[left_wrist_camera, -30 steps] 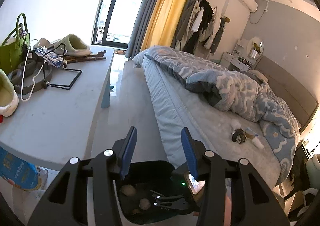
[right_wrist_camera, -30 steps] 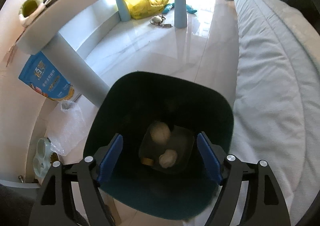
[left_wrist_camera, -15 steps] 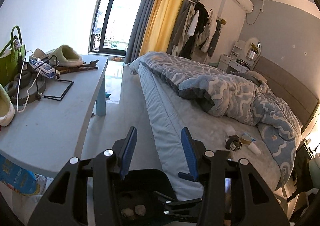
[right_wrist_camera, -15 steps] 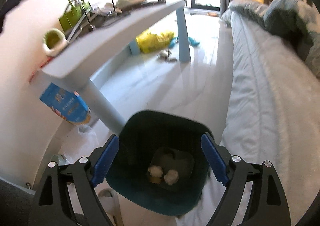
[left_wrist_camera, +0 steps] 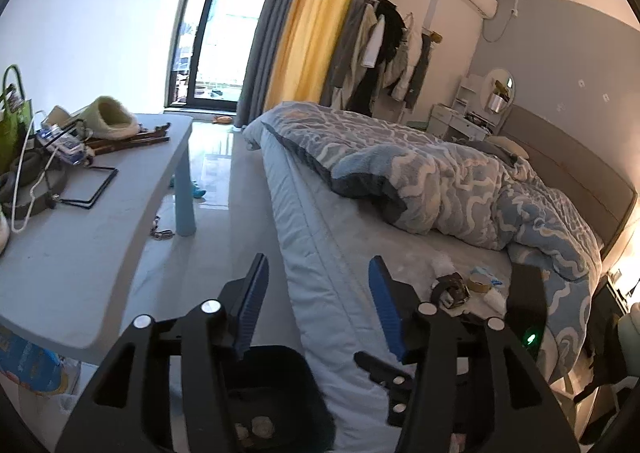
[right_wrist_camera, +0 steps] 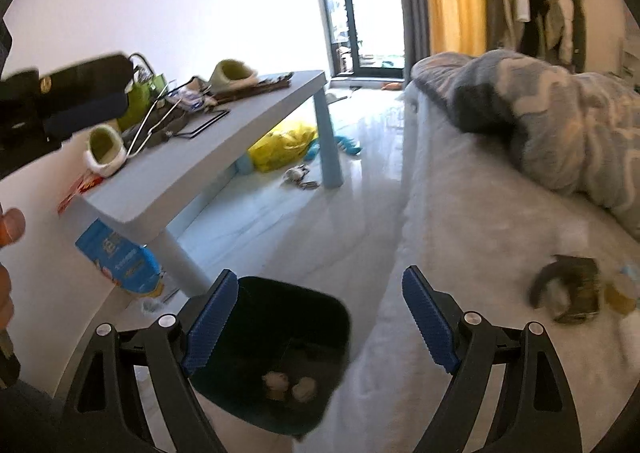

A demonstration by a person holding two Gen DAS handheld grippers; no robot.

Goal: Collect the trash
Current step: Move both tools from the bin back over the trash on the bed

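Observation:
A dark bin [right_wrist_camera: 276, 337] stands on the floor beside the bed, with crumpled paper balls [right_wrist_camera: 290, 385] at its bottom; it also shows low in the left wrist view [left_wrist_camera: 276, 401]. Trash lies on the bed sheet: a dark crumpled wrapper [right_wrist_camera: 568, 291] [left_wrist_camera: 450, 289], a tape roll [left_wrist_camera: 480, 281] and small white pieces [left_wrist_camera: 442, 263]. My right gripper [right_wrist_camera: 320, 325] is open and empty above the bin's right edge. My left gripper [left_wrist_camera: 316, 313] is open and empty above the bed's edge. The right gripper's body shows in the left view, close to the trash.
A light blue table [left_wrist_camera: 80, 253] at left holds slippers, a green bag, a wire stand and cables. A yellow bag [right_wrist_camera: 280, 145] and small items lie on the floor under it. A blue package [right_wrist_camera: 116, 261] leans by the table leg. A rumpled duvet [left_wrist_camera: 440, 181] covers the bed.
Both grippers rose and tilted up from the bin. The right view swung right, bringing the bed's trash into sight. Both stayed open and empty.

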